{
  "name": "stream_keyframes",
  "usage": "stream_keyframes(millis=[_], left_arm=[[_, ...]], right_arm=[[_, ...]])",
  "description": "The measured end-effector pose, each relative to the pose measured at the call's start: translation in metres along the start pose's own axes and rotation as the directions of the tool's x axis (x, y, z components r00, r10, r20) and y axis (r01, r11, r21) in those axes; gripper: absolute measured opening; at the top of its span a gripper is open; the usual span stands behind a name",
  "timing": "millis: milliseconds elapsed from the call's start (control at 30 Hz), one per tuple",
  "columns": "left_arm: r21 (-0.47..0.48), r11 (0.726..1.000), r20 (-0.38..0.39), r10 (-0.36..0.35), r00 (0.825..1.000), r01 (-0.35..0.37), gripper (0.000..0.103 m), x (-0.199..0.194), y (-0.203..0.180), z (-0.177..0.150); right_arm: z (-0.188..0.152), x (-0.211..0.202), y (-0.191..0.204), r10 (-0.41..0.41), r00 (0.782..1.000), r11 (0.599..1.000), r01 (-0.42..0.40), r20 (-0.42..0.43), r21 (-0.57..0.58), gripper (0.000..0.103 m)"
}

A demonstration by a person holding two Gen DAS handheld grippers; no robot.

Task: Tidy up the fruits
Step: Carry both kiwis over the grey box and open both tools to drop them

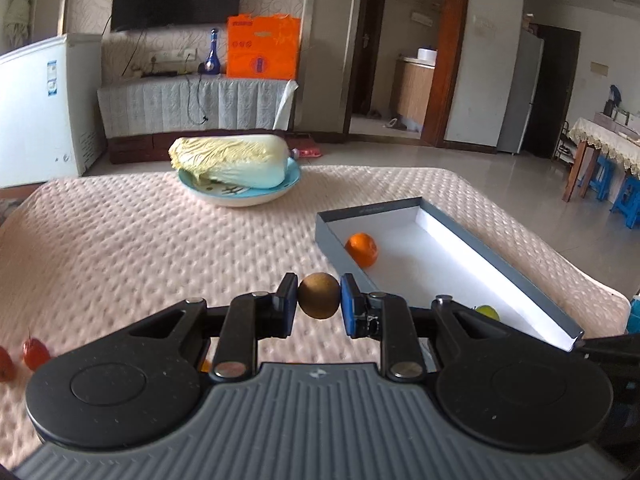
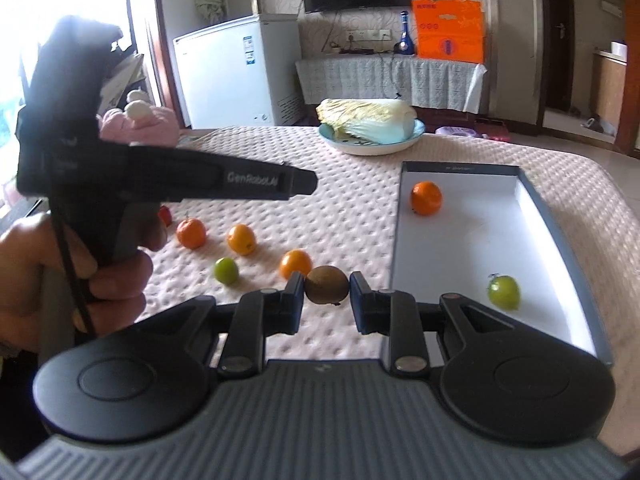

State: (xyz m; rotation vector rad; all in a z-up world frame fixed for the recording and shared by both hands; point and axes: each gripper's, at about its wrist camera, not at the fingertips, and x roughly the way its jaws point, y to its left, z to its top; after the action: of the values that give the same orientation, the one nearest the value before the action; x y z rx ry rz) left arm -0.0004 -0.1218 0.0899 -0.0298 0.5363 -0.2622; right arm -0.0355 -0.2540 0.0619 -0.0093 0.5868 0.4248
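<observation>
My left gripper [image 1: 319, 295] is shut on a round brown fruit [image 1: 319, 288], held above the quilted bedspread just left of the grey box [image 1: 500, 264]. In that box lie an orange [image 1: 361, 249] and a green fruit [image 1: 488, 313]. My right gripper [image 2: 327, 286] is shut on a brown kiwi [image 2: 327, 280] beside the box's [image 2: 460, 168] left wall. The same orange [image 2: 426, 198] and green fruit [image 2: 503, 292] show inside. Loose on the bedspread are oranges [image 2: 191, 233] [image 2: 241, 239] [image 2: 296, 264] and a green fruit [image 2: 226, 270].
A cabbage [image 1: 230, 160] rests on a blue plate [image 1: 240, 196] at the far middle. Small red fruits [image 1: 35, 354] lie at the near left. A hand [image 2: 116, 280] holds the left gripper's black body [image 2: 160, 176] at the left of the right wrist view.
</observation>
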Motion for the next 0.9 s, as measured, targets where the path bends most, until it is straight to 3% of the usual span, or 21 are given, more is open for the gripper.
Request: stream_keyframes(millis=[500, 900], left_arm=[[0.041, 0.997, -0.003, -0.068, 0.998, 0.069, 0.027, 0.039, -0.033, 0.01], [0.078, 0.983, -0.008, -0.168, 0.986, 0.169, 0.027, 0.089, -0.085, 0.022]], right_arm=[[-0.003, -0.017, -0.041, -0.14, 0.99, 0.982, 0.137, 0.011, 0.132, 0.028], [-0.011, -0.02, -0.058, -0.173, 0.984, 0.971, 0.176, -0.029, 0.162, 0.028]])
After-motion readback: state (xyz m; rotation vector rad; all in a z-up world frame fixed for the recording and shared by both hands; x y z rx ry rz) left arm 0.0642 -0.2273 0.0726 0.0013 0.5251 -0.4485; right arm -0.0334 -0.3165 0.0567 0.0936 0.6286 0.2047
